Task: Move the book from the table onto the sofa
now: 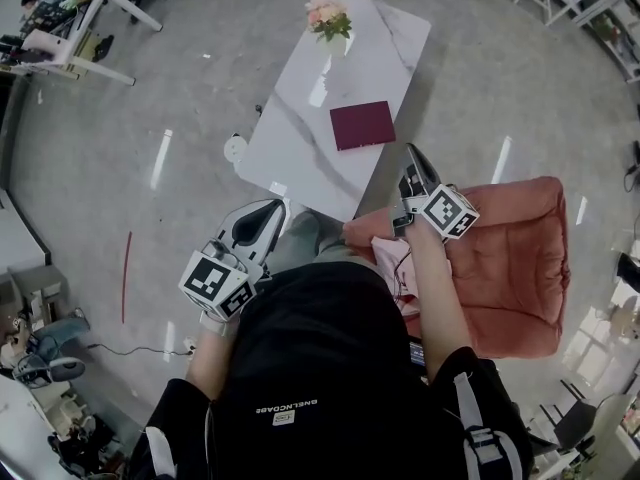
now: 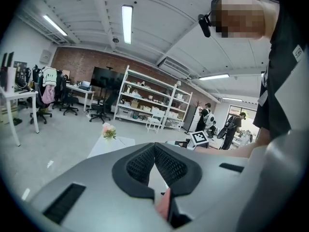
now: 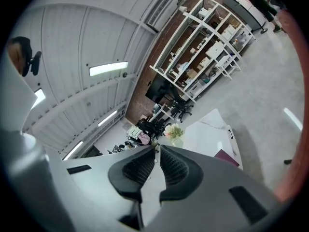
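Maroon book [image 1: 362, 125] | at table [image 1: 300, 118] edge | sofa [image 1: 520, 258] just beside

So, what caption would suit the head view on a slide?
Left claw and right claw shut, maroon rectangular book lying on white marble table.

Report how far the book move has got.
Done: nothing yet. The book lies flat on the table, and none of it is on the sofa. In hand: nothing. The left gripper and right gripper are both shut and empty, apart from the book. Left: open a gripper, grasp the book, carry it to the sofa and set it down.
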A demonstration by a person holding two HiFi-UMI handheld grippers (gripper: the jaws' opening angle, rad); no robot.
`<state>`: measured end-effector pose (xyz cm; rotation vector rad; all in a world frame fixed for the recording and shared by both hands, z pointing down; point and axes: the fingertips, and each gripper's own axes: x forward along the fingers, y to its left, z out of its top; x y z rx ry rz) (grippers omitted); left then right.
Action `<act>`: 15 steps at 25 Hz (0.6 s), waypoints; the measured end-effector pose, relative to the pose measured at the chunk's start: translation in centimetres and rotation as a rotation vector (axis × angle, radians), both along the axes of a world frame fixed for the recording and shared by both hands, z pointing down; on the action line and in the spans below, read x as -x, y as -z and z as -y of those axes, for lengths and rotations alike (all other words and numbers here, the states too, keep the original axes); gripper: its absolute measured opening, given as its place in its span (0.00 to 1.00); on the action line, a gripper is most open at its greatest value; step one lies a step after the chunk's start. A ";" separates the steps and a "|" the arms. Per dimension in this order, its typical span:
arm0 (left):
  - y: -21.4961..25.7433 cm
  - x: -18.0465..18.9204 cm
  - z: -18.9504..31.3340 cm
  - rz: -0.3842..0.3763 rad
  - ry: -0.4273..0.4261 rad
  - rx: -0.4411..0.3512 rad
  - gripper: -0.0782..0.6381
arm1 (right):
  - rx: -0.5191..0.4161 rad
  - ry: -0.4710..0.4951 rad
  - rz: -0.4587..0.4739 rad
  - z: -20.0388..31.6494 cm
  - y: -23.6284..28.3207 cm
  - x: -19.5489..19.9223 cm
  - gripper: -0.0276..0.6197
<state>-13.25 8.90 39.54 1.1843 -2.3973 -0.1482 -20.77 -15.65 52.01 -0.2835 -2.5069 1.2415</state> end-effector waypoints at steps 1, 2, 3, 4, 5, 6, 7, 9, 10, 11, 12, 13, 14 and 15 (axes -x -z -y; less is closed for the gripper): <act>-0.2 0.3 -0.3 -0.002 0.009 0.003 0.13 | 0.004 -0.007 -0.015 0.2 -0.7 0.4 0.08; -0.4 0.6 -0.5 -0.006 0.016 0.008 0.13 | 0.008 -0.013 -0.030 0.4 -1.5 0.7 0.08; -0.5 0.8 -0.7 -0.010 0.022 0.013 0.13 | 0.014 -0.018 -0.045 0.6 -2.3 0.9 0.08; -0.7 1.0 -0.9 -0.015 0.027 0.017 0.13 | 0.020 -0.023 -0.060 0.8 -3.1 1.2 0.08; -0.8 1.2 -1.1 -0.020 0.032 0.019 0.13 | 0.026 -0.027 -0.075 0.9 -3.9 1.6 0.08; -1.1 1.5 -1.5 -0.026 0.039 0.022 0.13 | 0.033 -0.032 -0.089 1.1 -4.8 2.1 0.09; -1.5 1.8 -1.8 -0.033 0.047 0.025 0.13 | 0.042 -0.037 -0.104 1.2 -5.7 2.6 0.09; -2.6 2.4 -2.5 -0.052 0.068 0.033 0.13 | 0.060 -0.046 -0.132 1.4 -7.7 3.6 0.11; -3.1 2.6 -2.8 -0.063 0.077 0.037 0.13 | 0.069 -0.048 -0.145 1.5 -8.7 4.1 0.13; -3.6 2.8 -3.1 -0.073 0.086 0.041 0.13 | 0.077 -0.051 -0.158 1.7 -9.7 4.5 0.15; -4.0 3.0 -3.4 -0.082 0.094 0.044 0.13 | 0.085 -0.053 -0.173 1.8 -10.6 4.9 0.18; -4.5 3.0 -3.8 -0.092 0.103 0.048 0.13 | 0.093 -0.057 -0.188 1.8 -11.6 5.2 0.20; -4.9 2.9 -4.2 -0.103 0.111 0.052 0.13 | 0.099 -0.061 -0.203 1.9 -12.6 5.4 0.21; -5.3 2.9 -4.5 -0.115 0.122 0.054 0.13 | 0.103 -0.065 -0.218 1.9 -13.5 5.6 0.22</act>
